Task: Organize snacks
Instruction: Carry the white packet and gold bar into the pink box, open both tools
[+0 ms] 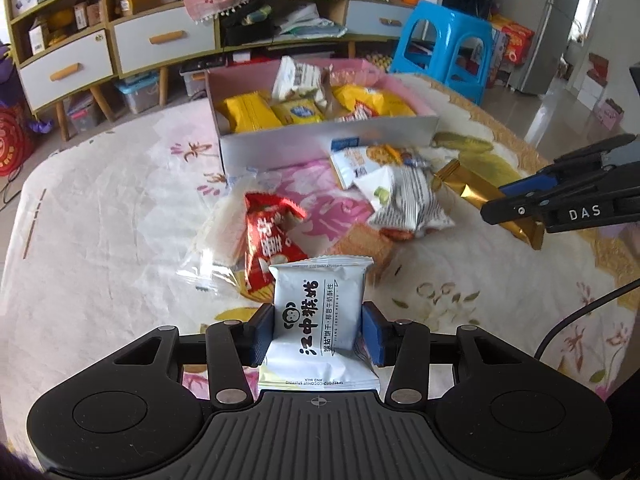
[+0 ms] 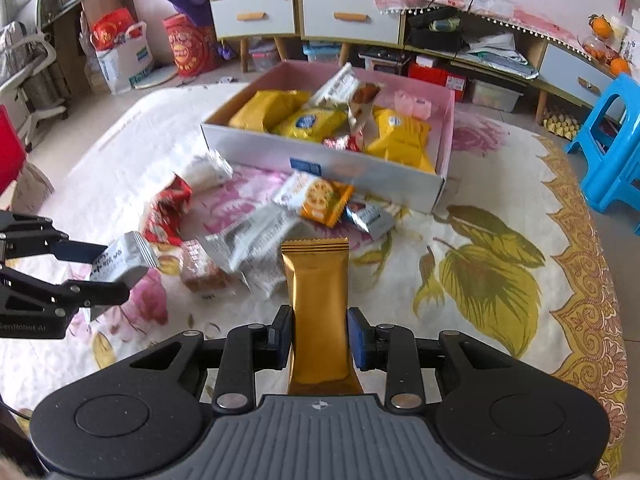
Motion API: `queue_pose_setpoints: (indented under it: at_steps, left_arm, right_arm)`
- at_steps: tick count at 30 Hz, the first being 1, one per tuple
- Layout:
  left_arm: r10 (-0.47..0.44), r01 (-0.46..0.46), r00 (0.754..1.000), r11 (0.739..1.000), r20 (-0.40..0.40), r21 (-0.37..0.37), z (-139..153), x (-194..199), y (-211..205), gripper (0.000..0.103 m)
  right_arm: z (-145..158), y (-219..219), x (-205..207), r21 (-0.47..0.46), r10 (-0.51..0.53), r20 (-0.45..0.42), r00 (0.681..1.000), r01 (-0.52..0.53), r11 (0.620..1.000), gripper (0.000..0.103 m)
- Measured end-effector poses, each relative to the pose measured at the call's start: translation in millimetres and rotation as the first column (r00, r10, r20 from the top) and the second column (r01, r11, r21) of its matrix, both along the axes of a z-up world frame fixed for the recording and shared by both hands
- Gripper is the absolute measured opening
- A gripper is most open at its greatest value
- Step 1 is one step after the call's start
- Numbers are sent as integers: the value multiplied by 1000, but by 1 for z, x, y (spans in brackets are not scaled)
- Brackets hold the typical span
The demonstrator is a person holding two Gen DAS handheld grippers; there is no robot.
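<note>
Left gripper (image 1: 319,330) clamped on white biscuit packet (image 1: 320,312), right gripper (image 2: 319,332) on gold bar wrapper (image 2: 318,312), seemingly snug.

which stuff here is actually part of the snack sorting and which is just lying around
Part of the job:
white packet in the left gripper
gold packet in the right gripper
box with yellow packets
loose red packet and orange cracker packet

Just lying about:
blue stool
drawer cabinet
oranges

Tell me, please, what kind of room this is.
Probably a home living room: a long low wooden cabinet with grey drawers, a blue plastic stool, and a flowered blanket spread under the snacks.
</note>
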State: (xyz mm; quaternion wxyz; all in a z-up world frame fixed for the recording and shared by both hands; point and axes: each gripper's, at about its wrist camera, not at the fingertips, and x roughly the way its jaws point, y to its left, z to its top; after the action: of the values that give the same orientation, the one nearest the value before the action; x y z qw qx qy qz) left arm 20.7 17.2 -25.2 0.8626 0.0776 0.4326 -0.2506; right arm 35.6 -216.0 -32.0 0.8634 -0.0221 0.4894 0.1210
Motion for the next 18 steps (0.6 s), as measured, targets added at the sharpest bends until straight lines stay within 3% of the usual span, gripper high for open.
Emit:
queue_pose_setpoints:
  at_steps: [18]
  left_arm:
    - [118,-113,992,986,38,-119,41,45,-19,44]
  right_arm:
    - [43,4,47,151,-122,103,987,106,983,20]
